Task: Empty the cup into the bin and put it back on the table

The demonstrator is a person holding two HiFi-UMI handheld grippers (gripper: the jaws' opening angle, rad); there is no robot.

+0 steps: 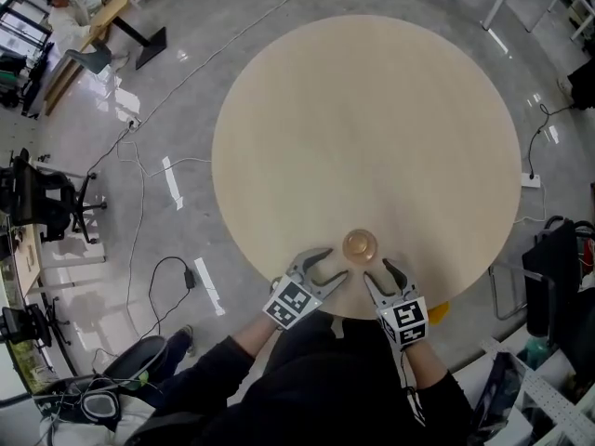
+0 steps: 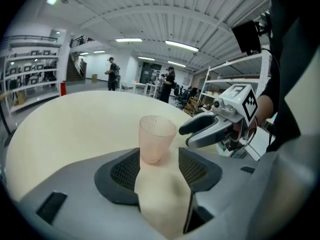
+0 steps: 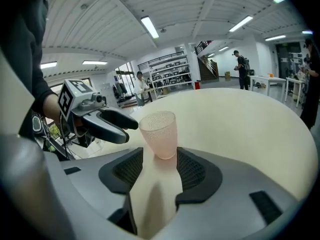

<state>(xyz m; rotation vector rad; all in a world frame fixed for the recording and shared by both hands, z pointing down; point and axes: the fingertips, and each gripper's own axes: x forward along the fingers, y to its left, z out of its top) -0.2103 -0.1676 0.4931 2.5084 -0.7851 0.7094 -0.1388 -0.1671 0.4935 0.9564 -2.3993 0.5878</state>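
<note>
1. The cup [image 1: 360,245] stood upright on the surface [image 1: 372,110], near its front edge.
2. The left gripper [image 1: 327,266] and right gripper [image 1: 383,275] had their jaws spread and empty.
3. The cup lay just ahead of both, with neither clearly nearer.

Far side of the table [image 1: 372,110] left open for passage, near edge blocked — upright cup [image 1: 360,245] flanked closely by left gripper [image 1: 333,264] and right gripper [image 1: 378,270].
</note>
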